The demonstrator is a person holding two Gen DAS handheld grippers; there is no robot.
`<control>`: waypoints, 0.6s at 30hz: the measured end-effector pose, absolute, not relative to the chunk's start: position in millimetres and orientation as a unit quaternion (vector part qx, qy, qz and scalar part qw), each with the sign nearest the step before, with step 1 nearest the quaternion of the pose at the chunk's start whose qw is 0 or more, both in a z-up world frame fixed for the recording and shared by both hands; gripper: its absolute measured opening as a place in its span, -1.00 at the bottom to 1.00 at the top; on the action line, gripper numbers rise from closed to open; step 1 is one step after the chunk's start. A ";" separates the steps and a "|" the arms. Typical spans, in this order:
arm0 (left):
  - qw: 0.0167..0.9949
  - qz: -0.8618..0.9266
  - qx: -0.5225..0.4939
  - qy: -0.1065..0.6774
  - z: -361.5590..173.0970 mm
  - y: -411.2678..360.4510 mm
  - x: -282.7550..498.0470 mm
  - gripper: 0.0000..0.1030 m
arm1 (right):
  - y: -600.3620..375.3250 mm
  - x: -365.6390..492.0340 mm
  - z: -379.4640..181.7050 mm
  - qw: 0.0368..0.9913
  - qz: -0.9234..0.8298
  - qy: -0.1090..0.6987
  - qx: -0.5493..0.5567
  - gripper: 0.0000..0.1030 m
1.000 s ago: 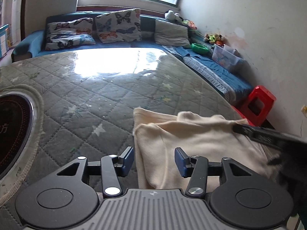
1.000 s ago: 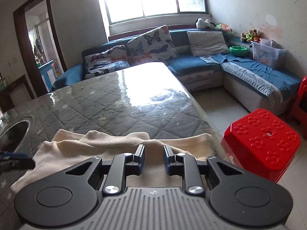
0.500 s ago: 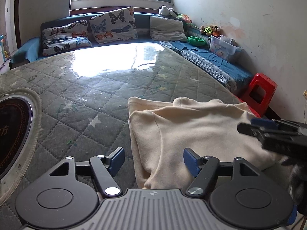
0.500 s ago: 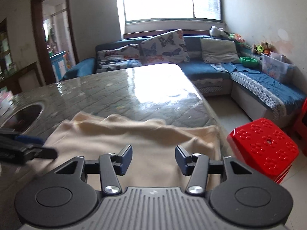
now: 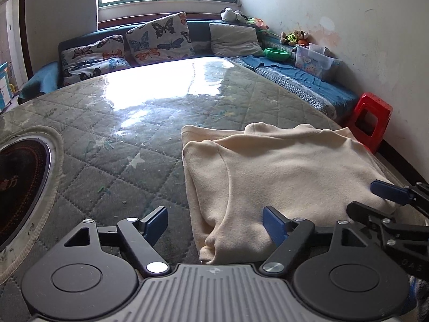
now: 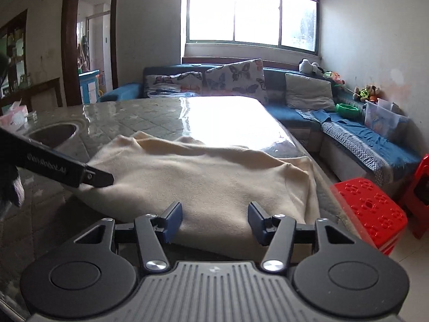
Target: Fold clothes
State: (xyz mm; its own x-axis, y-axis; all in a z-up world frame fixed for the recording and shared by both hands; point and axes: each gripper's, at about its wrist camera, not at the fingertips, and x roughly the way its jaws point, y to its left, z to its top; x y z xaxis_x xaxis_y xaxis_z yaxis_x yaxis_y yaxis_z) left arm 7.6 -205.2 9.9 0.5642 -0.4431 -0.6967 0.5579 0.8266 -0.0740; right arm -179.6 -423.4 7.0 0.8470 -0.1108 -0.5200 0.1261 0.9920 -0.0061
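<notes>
Left wrist view: I'm hovering the left gripper [image 5: 214, 221], jaws apart, over the cream sweater's [image 5: 281, 169] near-left edge on the tabletop [image 5: 120, 139]; right gripper [image 6: 214, 218], also apart, facing its near-right side.

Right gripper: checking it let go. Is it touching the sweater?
Apart. The right wrist view shows the right gripper open above the sweater, nothing between the fingers.

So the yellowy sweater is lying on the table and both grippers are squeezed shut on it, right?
Not quite. The cream sweater does lie on the table, but both wrist views show the left gripper and right gripper open, holding nothing.
</notes>
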 end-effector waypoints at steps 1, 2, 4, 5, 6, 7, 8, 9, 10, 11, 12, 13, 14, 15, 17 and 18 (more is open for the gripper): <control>0.881 -0.284 0.077 0.370 9.5 -205.0 7.8 0.56 | -424.0 -183.1 10.2 0.963 -0.065 0.263 0.019 0.08; 0.881 -0.283 0.076 0.370 9.1 -204.7 8.0 0.58 | -424.3 -184.8 11.3 0.963 -0.069 0.260 0.020 0.08; 0.882 -0.282 0.075 0.371 8.3 -204.2 8.4 0.61 | -426.4 -190.5 11.7 0.962 -0.083 0.257 0.024 0.08; 0.882 -0.282 0.074 0.371 8.0 -204.0 8.6 0.63 | -430.0 -191.9 7.3 0.960 -0.087 0.265 0.026 0.08; 0.882 -0.281 0.074 0.370 8.1 -203.7 8.5 0.64 | -433.6 -193.2 3.0 0.958 -0.091 0.272 0.029 0.08; 0.883 -0.280 0.073 0.370 8.7 -203.4 8.0 0.64 | -435.0 -193.5 -0.7 0.957 -0.089 0.274 0.033 0.09; 0.883 -0.279 0.073 0.370 9.3 -203.1 7.5 0.64 | -435.5 -194.4 -1.1 0.957 -0.088 0.272 0.036 0.10; 0.884 -0.278 0.072 0.370 9.9 -202.8 7.0 0.64 | -434.7 -195.0 0.0 0.958 -0.087 0.271 0.036 0.12; 0.884 -0.277 0.072 0.370 10.4 -202.5 6.5 0.64 | -434.0 -195.6 1.2 0.959 -0.086 0.269 0.037 0.22; 0.884 -0.276 0.072 0.370 11.0 -202.2 6.0 0.66 | -433.4 -195.6 2.3 0.959 -0.085 0.268 0.037 0.31; 0.885 -0.275 0.071 0.369 11.6 -201.8 5.5 0.68 | -432.7 -195.5 3.4 0.959 -0.083 0.267 0.037 0.34; 0.886 -0.273 0.071 0.369 12.2 -201.2 4.8 0.73 | -432.1 -195.5 4.4 0.960 -0.082 0.266 0.037 0.42; 0.886 -0.272 0.071 0.368 12.6 -200.3 3.9 0.76 | -431.0 -195.7 5.0 0.960 -0.082 0.265 0.035 0.50; 0.887 -0.272 0.071 0.367 12.9 -199.6 3.1 0.77 | -429.9 -196.0 5.6 0.961 -0.081 0.264 0.034 0.54; 0.887 -0.271 0.071 0.367 13.0 -197.6 1.9 0.83 | -427.7 -198.0 6.8 0.961 -0.082 0.261 0.034 0.65; 0.887 -0.271 0.071 0.367 13.1 -196.9 0.9 0.84 | -427.6 -198.6 7.2 0.961 -0.084 0.260 0.035 0.65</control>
